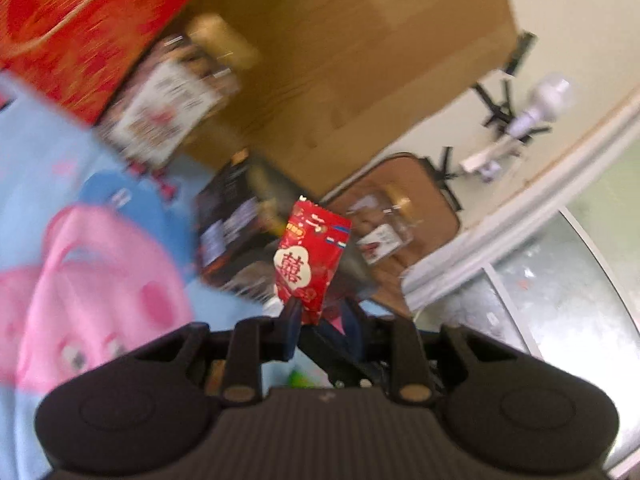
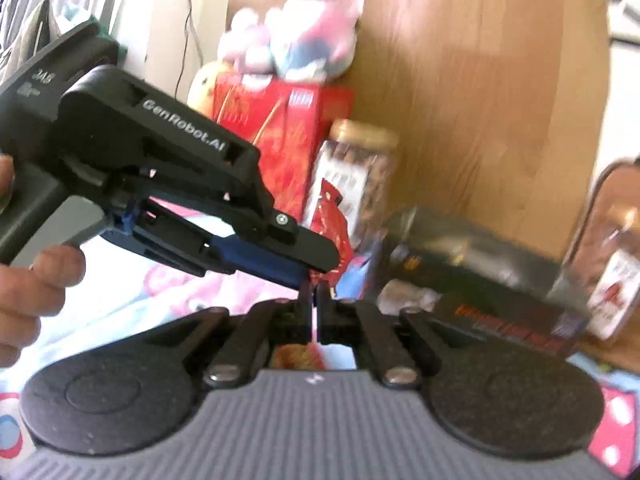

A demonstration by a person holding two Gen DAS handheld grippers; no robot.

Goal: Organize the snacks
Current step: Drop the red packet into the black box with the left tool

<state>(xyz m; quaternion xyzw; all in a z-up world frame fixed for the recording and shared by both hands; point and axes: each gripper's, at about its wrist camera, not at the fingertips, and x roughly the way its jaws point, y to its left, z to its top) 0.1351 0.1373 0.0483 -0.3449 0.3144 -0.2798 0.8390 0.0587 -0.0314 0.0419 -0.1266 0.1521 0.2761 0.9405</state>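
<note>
**Small red packet pinched from both sides, lifted clear of the bed**

In the left wrist view, the left gripper (image 1: 316, 312) is closed on the lower edge of a small red snack packet (image 1: 310, 258), which stands upright above the fingers with its white emblem facing the camera. In the right wrist view, the right gripper (image 2: 314, 300) is drawn nearly together, and a thin red strip, judged to be the same packet (image 2: 334, 236) seen edge-on, is caught between its pads; whether that grip is firm cannot be told through the blur.

A two-sided hold on a thin foil packet is best kept slack-free but not stretched: the pull should be kept gentle and both tools moved together, or one should be released before the packet is carried, lest the seam tear or the packet slip.

Beyond the packet, other snacks are lined up along the foot of the wooden headboard (image 1: 360, 60): a dark box (image 1: 228, 232) nearest, a clear jar (image 1: 172, 108) with a beige lid, then a large red gift box (image 1: 80, 28) towards the far corner of the patterned bedsheet (image 1: 36, 152).

Only the left view shows the packet's face, the floor and a brown case (image 1: 420, 200) beside the bed. Only the right view shows the left tool's body, the person's hand (image 2: 32, 280) on it, a second jar (image 2: 616, 256) and plush toys (image 2: 292, 40).
</note>
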